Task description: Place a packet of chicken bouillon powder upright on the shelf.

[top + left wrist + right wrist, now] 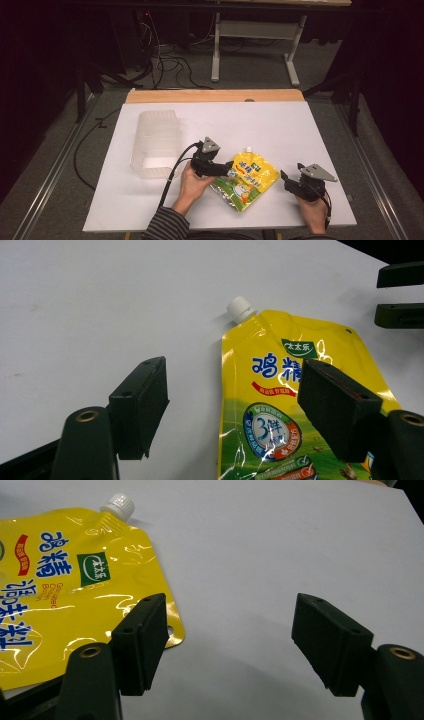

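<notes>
Table (300, 125) white, free room on far half and R side | bin (156, 145) clear plastic, far-left, well apart from work | pouch (245, 181) yellow, flat near front edge, cap (240, 308) pointing away; prob. laid flat for edge pickup | L gripper (216, 166) jaws spread, straddling pouch's L edge | R gripper (291, 186) jaws spread, just beside pouch's R corner, not touching.

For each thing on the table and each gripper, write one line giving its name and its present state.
Yellow pouch: lying flat on the table, white cap on.
Clear plastic bin: on its side, nothing visible inside.
Left gripper: open, jaws astride the pouch's edge.
Right gripper: open, beside the pouch, holding nothing.
</notes>
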Motion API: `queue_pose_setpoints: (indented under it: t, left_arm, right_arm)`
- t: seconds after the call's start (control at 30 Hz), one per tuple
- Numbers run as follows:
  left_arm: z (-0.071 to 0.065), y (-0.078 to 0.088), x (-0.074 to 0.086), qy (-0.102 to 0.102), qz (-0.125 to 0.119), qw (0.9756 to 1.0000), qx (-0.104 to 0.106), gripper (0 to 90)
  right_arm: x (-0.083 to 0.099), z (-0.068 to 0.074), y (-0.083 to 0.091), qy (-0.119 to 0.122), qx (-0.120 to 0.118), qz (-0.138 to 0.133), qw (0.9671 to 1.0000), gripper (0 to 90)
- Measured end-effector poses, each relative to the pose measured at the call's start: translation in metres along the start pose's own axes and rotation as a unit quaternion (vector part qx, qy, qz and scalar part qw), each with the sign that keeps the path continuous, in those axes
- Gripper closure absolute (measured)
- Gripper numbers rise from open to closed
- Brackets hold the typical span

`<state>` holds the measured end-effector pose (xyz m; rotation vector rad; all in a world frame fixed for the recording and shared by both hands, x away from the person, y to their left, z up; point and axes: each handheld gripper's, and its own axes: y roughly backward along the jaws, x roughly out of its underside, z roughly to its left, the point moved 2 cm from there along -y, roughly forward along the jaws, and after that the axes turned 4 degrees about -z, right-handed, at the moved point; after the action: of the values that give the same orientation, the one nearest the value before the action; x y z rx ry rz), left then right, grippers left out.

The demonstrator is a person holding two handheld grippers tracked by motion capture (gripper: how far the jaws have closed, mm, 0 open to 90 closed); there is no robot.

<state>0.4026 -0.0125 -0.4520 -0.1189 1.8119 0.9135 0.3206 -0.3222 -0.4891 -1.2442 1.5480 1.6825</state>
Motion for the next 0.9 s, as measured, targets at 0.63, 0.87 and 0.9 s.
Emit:
queue_pose_setpoints:
  t: [0.63,0.87,0.9]
  left_arm:
    - [-0.008,-0.04,0.004,-0.024,0.086,0.9959,0.017,29.3]
    - [-0.008,-0.048,0.009,-0.031,0.113,0.993,0.014,31.2]
    - [-0.008,-0.05,0.009,-0.031,0.115,0.9928,0.014,31.3]
  right_arm:
    - [0.0,0.0,0.0,-0.003,0.0,0.0,1.0,31.2]
    - [0.0,-0.001,0.001,-0.005,0.001,0.0,1.0,31.1]
    - [0.0,-0.001,0.0,-0.004,0.0,0.0,1.0,31.1]
